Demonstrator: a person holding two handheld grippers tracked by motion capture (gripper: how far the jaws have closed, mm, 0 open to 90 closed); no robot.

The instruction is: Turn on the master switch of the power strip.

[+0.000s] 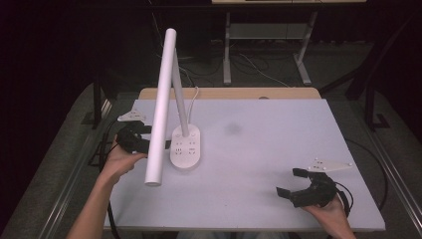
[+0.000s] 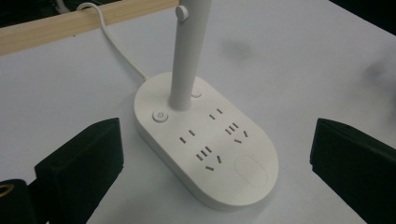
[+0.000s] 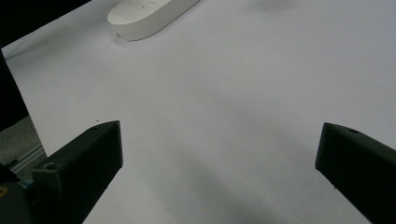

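A white desk lamp stands left of centre on the table. Its oval base (image 1: 186, 148) carries several sockets, and its long bar head (image 1: 160, 107) leans toward the near side. My left gripper (image 1: 149, 138) is open just left of the base, partly hidden behind the bar. In the left gripper view the base (image 2: 205, 144), its round power button (image 2: 159, 116) and the stem (image 2: 184, 60) lie ahead of my left gripper (image 2: 217, 140), whose jaws stand wide apart and touch nothing. My right gripper (image 1: 290, 182) rests open near the front right, far from the lamp.
The white tabletop (image 1: 278, 134) has a wooden strip (image 1: 229, 93) along its back edge. The lamp's white cord (image 2: 112, 42) runs back over that strip. The right gripper (image 3: 219, 140) looks over bare table toward the lamp base (image 3: 144, 14). Dark floor surrounds the table.
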